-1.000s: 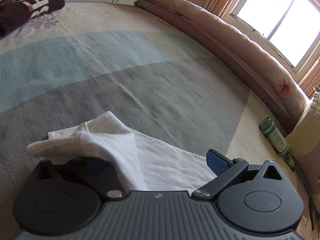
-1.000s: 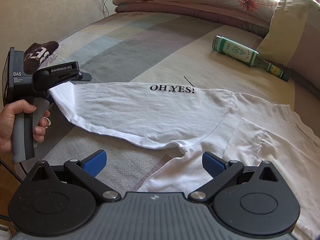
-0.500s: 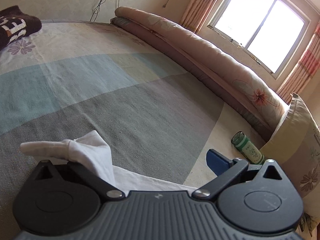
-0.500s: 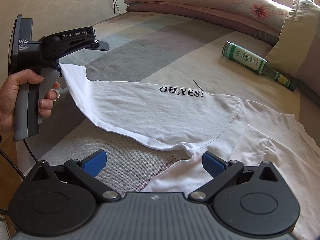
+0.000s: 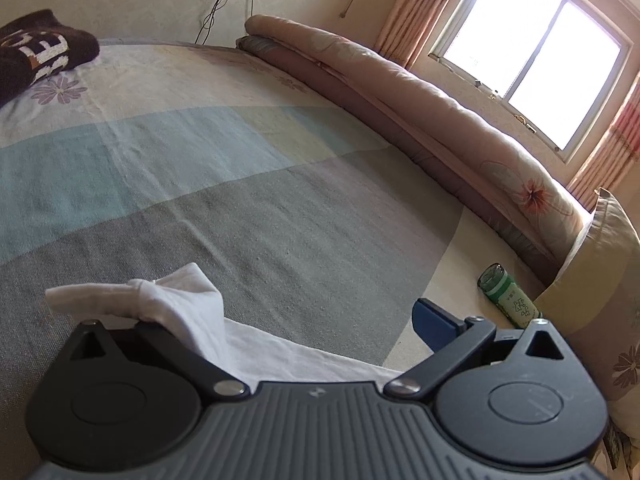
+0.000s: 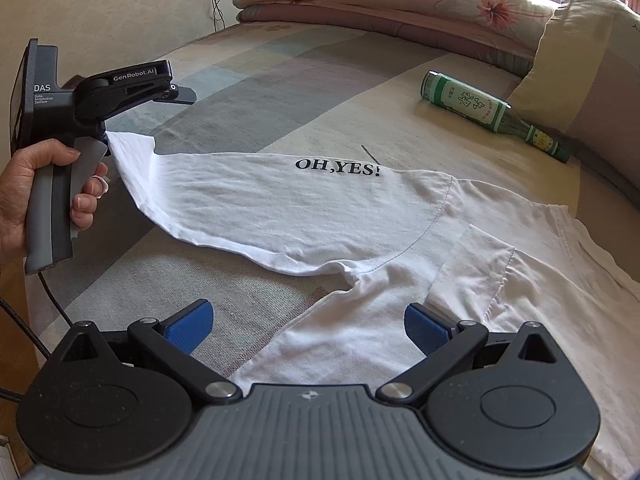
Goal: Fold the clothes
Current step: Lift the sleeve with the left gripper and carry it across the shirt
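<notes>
White T-shirt (image 6: 320, 216) on bed (image 6: 304, 80), corner draped over left tongs (image 5: 280, 320), right tongs (image 6: 308, 326) above.

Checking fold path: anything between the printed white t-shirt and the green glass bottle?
Right wrist view: only bare patchwork bedspread between white t-shirt and green glass bottle.

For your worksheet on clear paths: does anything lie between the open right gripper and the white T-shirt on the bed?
Nothing visible does. The right gripper hangs open directly above the white T-shirt, with only shirt fabric between its fingers. The green bottle lies well off to the side, clear of the shirt.
</notes>
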`<state>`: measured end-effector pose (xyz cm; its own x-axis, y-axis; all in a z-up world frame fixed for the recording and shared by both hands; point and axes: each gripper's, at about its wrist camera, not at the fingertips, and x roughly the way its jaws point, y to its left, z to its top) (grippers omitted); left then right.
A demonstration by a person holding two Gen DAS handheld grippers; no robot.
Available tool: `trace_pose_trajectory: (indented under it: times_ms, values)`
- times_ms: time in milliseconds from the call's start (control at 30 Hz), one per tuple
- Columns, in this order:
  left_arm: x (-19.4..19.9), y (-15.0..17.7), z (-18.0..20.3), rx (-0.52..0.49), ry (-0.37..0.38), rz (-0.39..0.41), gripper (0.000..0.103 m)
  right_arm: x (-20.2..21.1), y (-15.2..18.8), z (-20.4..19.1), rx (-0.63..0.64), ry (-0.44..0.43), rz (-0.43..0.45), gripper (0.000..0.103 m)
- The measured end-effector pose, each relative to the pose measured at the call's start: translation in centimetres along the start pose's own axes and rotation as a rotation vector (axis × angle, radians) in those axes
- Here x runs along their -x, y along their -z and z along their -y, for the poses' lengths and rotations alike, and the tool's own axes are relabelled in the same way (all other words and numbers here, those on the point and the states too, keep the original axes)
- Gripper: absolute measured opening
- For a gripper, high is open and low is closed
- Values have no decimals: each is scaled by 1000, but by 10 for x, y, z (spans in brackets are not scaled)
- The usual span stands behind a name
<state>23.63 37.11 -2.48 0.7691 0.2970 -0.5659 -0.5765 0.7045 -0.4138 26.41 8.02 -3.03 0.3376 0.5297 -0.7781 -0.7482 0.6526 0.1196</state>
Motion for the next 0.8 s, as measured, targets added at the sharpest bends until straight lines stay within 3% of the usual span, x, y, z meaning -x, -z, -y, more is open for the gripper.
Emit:
trace_pose_trajectory:
  times_ms: [300, 633, 800]
  values:
    - [23, 10, 22, -121, 68, 99, 102, -1, 13, -5, 20, -28, -31, 103]
    - [55, 7, 38, -179, 82, 141, 102, 17, 25, -13, 91, -111, -145, 103]
    - [69, 5, 54, -199, 99, 157, 102, 40, 31, -6, 128, -112, -137, 103]
